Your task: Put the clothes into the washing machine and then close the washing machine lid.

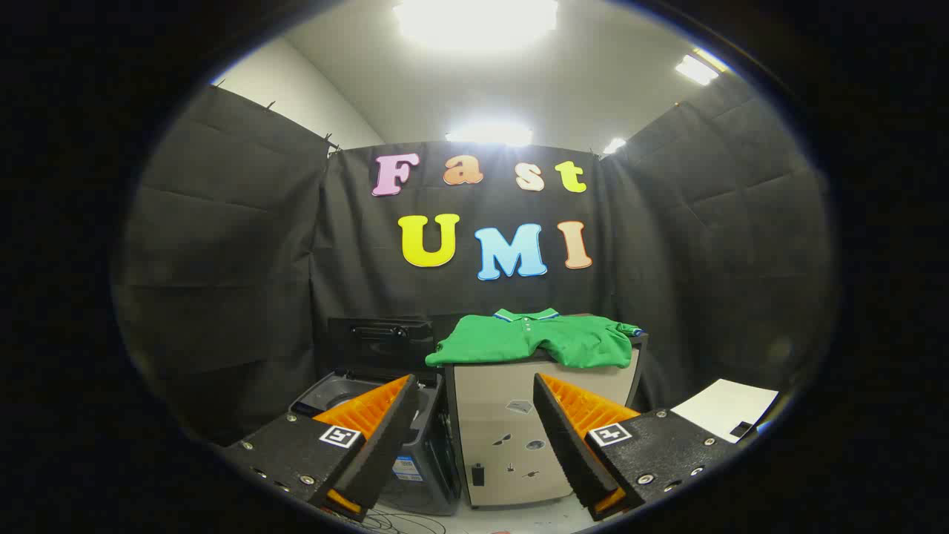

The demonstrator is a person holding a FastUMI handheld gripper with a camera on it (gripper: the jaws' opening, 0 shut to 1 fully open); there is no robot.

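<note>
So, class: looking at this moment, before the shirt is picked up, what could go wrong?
The green shirt drapes over the cabinet edge, so a pinch may catch one layer and let it trail. The open gripper is well short of it. The washing machine sits lower, beside the cabinet; a sleeve could snag its rim.

— How does the gripper [474, 400] stand?
— Level, pointing straight ahead, with both fingers reaching forward from the bottom of the gripper view.
— And the jaws?
— Spread wide. The left finger [382, 437] and the right finger [567, 441] lean away from each other towards their tips, a broad gap between them.
— Anything caught in that gap?
— Nothing. The ribbed inner faces are bare and neither presses on anything.
— What else of the tool shows?
— The two finger mounts, each with a square marker tag on top and a few screws along its edge.
</note>
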